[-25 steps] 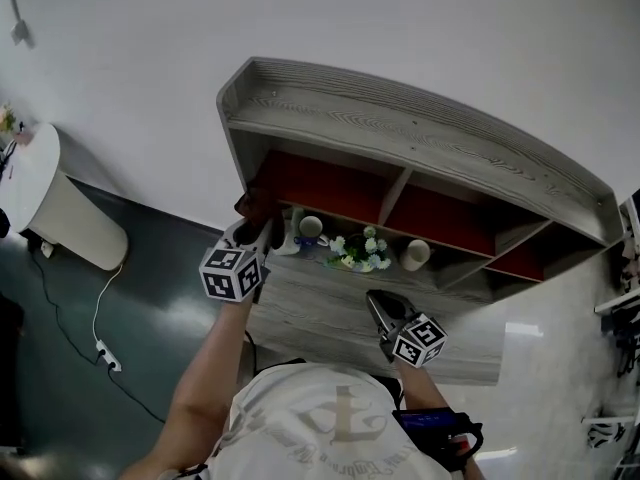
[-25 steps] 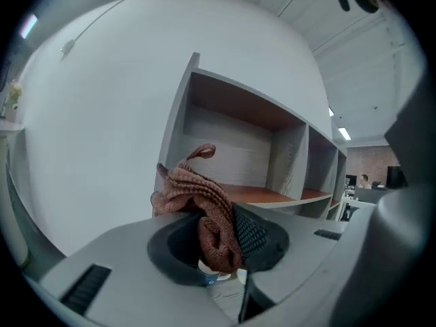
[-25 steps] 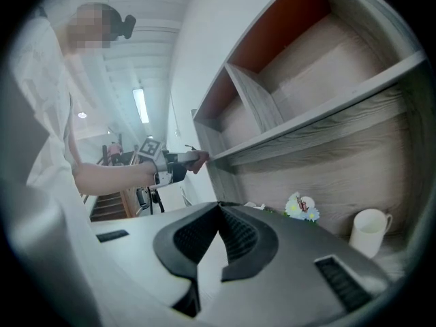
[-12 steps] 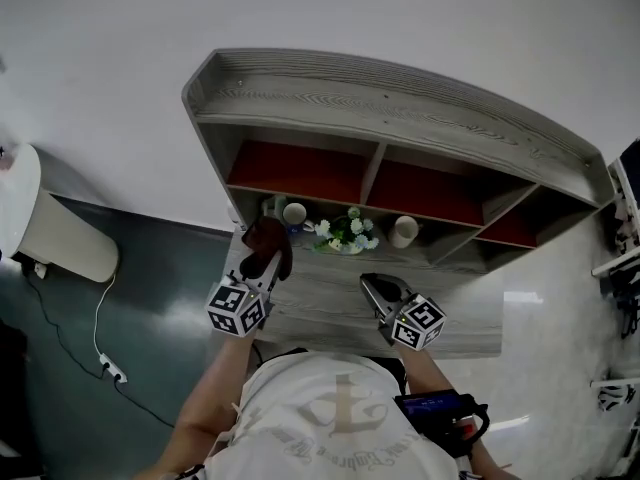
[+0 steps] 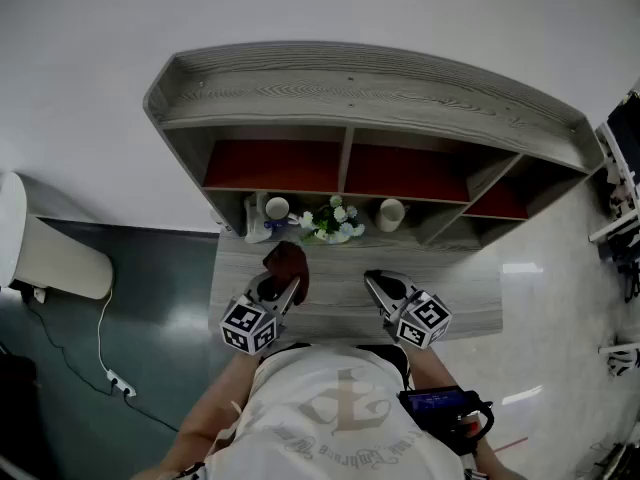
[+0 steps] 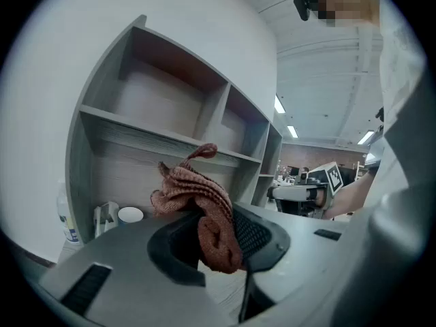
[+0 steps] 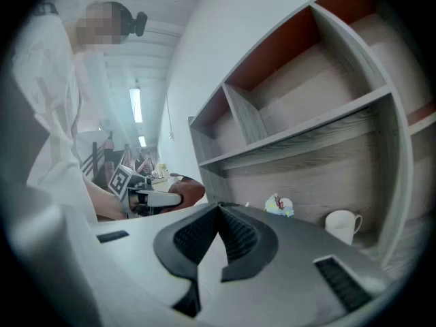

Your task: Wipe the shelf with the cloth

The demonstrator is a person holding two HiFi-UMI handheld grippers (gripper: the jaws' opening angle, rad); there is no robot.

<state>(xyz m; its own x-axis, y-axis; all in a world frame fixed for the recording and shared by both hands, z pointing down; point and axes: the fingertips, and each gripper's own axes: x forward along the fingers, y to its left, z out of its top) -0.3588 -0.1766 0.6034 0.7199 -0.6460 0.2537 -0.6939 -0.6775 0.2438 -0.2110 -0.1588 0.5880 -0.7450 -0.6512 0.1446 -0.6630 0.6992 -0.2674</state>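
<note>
The person's body covers the near edge of the tabletop [image 5: 450, 288] and both arms. The right-hand bays of the shelf [image 5: 360, 88] lie in shadow. The head view does not show whether the cloth [image 5: 288, 265] touches the wood under it, and the folds between the jaws are hidden.

The left gripper [image 5: 283, 286] has its jaws clamped on the reddish cloth [image 6: 204, 210], which bunches up above the pads and hangs a little below them. The right gripper [image 5: 377, 281] is empty, and its pads meet at the tips [image 7: 219, 208].

A second ago the left gripper held the cloth up at the left end of the low bay, beside the cup [image 5: 277, 208]. It has since drawn back toward the person and now sits over the tabletop, clear of the bay. The right gripper has hardly shifted.

The cup, a bottle [image 5: 255, 223], flowers [image 5: 333, 220] and a second cup [image 5: 391, 213] line the back of the tabletop under the shelf. In front of them the wood is bare between the grippers and out to the right. The left gripper is near the tabletop's left edge.
</note>
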